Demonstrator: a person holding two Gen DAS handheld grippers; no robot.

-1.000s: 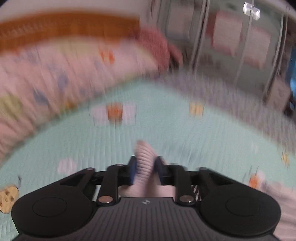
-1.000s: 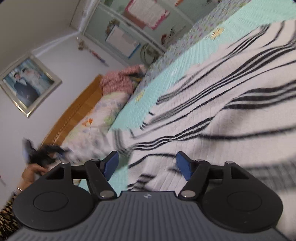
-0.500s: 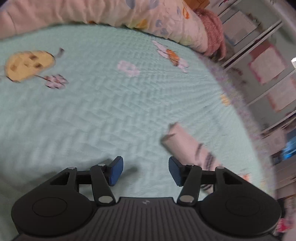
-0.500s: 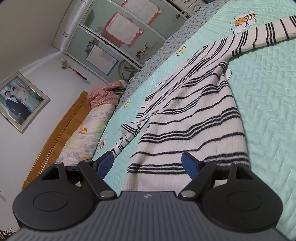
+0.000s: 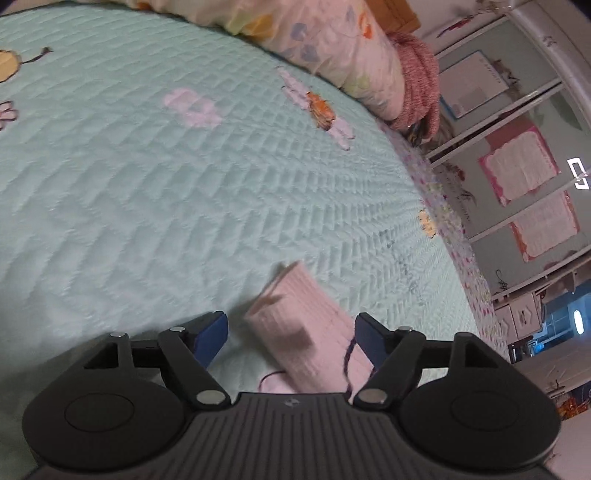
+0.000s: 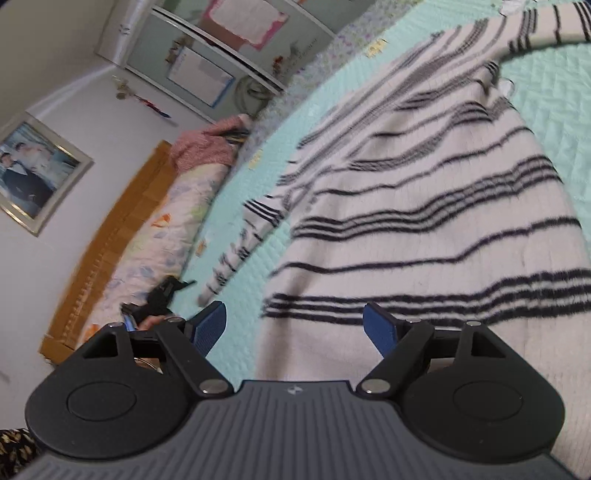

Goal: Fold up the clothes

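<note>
Left gripper [image 5: 291, 334] is hovering low over the bed, fingers [image 5: 211, 332] spread wide apart, holding nothing. Sleeve cuff [image 5: 299, 325] of the sweater is lying on the mint quilt [image 5: 155, 192] right between the two blue pads, not touching either as far as I can tell; the cuff is slightly blurred. A dark thread or stripe edge is showing near the right pad.

Right gripper [image 6: 295, 326] is also sitting with its fingers [image 6: 380, 326] wide apart, nothing clamped. It is hanging just above the hem end of the striped sweater [image 6: 424, 221], which is lying spread flat on the quilt [image 6: 554, 110], white knit with groups of black stripes. One sleeve [image 6: 243, 240] is running out to the left of the body toward the headboard side; the other sleeve [image 6: 546, 22] is stretching off toward the top right corner. The hem is passing under the right pad; the left pad is over bare quilt just beside the sweater's edge.

In the right wrist view the left gripper [image 6: 159, 299] is showing small by the end of that left sleeve, with the hand [image 6: 147, 323] holding it partly hidden behind the near finger.

Background: a rolled floral duvet [image 5: 332, 48] and a pink knit bundle [image 5: 421, 81] are lying at the head of the bed, against a wooden headboard [image 6: 110, 236]. A framed photo [image 6: 29, 173] is hanging on the wall, and a glass-door wardrobe [image 5: 517, 166] is standing beyond the bed.
</note>
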